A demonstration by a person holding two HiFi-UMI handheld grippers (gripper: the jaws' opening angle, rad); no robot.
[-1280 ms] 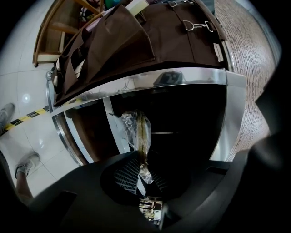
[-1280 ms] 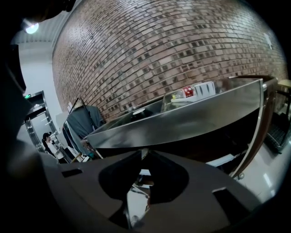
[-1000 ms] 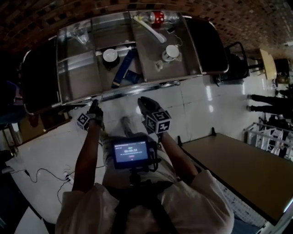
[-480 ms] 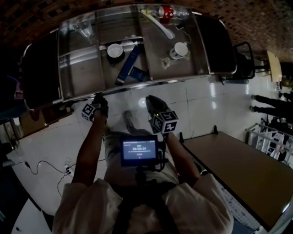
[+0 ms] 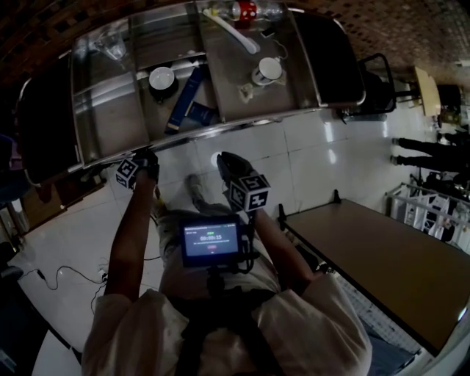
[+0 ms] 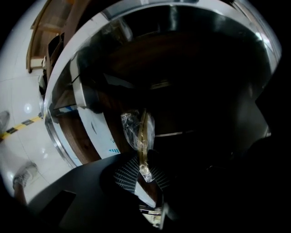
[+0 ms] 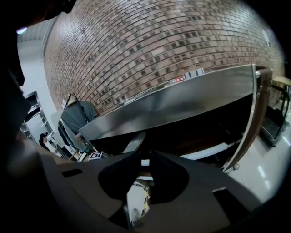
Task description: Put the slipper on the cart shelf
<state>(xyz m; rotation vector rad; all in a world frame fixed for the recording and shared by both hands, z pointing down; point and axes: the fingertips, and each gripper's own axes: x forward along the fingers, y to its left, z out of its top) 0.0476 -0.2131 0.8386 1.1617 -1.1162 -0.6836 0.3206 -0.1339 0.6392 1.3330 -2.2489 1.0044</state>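
Observation:
A thin yellowish slipper (image 6: pixel 140 132) in a clear plastic wrapper stands edge-on between the pads of my left gripper (image 6: pixel 144 160), which is shut on it. That gripper points into the dark space under the cart's steel top rim (image 6: pixel 59 91). In the head view the left gripper (image 5: pixel 143 165) sits right at the cart's front edge (image 5: pixel 220 131); the slipper is hidden there. My right gripper (image 5: pixel 224 158) hangs over the white floor just short of the cart. In its own view the right gripper (image 7: pixel 144 157) has its jaws together with nothing held.
The cart top carries a white bowl (image 5: pixel 160 77), a long blue box (image 5: pixel 185 99), a mug (image 5: pixel 266 71), a red-labelled bottle (image 5: pixel 246 10) and a glass (image 5: pixel 114 48). A wooden table (image 5: pixel 382 264) lies to my right. People (image 5: pixel 418 150) stand far right. A cable (image 5: pixel 59 275) crosses the floor.
The head view has swung a little. The left gripper stays at the cart's front rim and the right one stays beside it above the floor.

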